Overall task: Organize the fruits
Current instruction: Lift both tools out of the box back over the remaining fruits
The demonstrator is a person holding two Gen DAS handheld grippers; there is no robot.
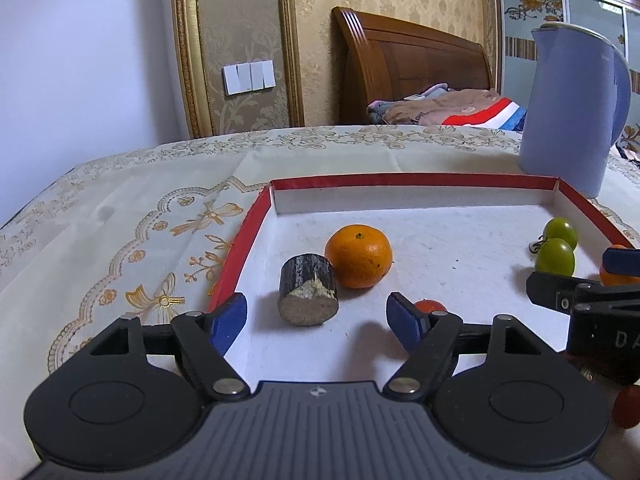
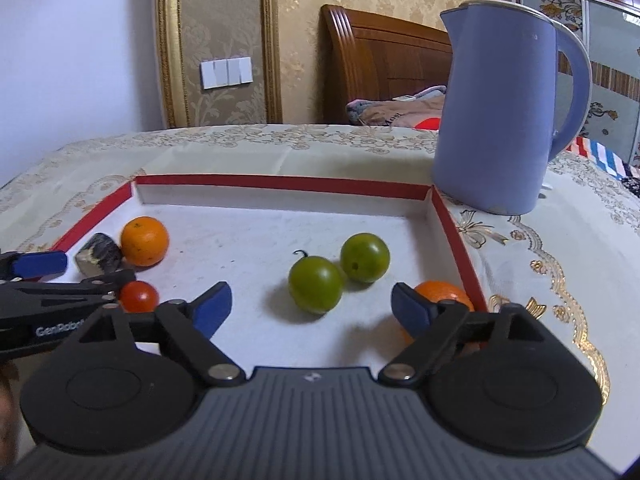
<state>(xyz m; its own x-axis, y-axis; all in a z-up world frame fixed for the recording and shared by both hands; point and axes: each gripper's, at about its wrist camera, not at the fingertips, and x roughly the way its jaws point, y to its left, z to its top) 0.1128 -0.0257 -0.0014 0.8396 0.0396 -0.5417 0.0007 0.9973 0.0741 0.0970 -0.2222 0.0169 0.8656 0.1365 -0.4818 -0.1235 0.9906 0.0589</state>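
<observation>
Table [image 2: 560,240], draped in a cream cloth with gold floral and bow print; carries all items below.

Tray [image 2: 456,224], shallow, red-rimmed with a white floor, lying flat at mid-table; holds every fruit.

Kettle [image 2: 500,120], lavender-blue, upright on the cloth just outside the tray's far right corner.

Left gripper [image 1: 316,320], black with blue pads, jaws spread wide and empty, low over the tray's left part.

Right gripper [image 2: 312,304], same make, jaws wide and empty, over the tray's right part.

Orange [image 1: 358,257], near the left wall.

Dark cut cylinder [image 1: 308,296], rough pale end facing the camera, touching that orange and just ahead of the left gripper's open jaws.

Second orange [image 2: 440,292], against the right wall, partly behind the right gripper's right finger.

Two green tomatoes [image 2: 316,284], touching each other, just ahead of the right gripper.

Red tomato [image 2: 138,296], between the two grippers.
</observation>
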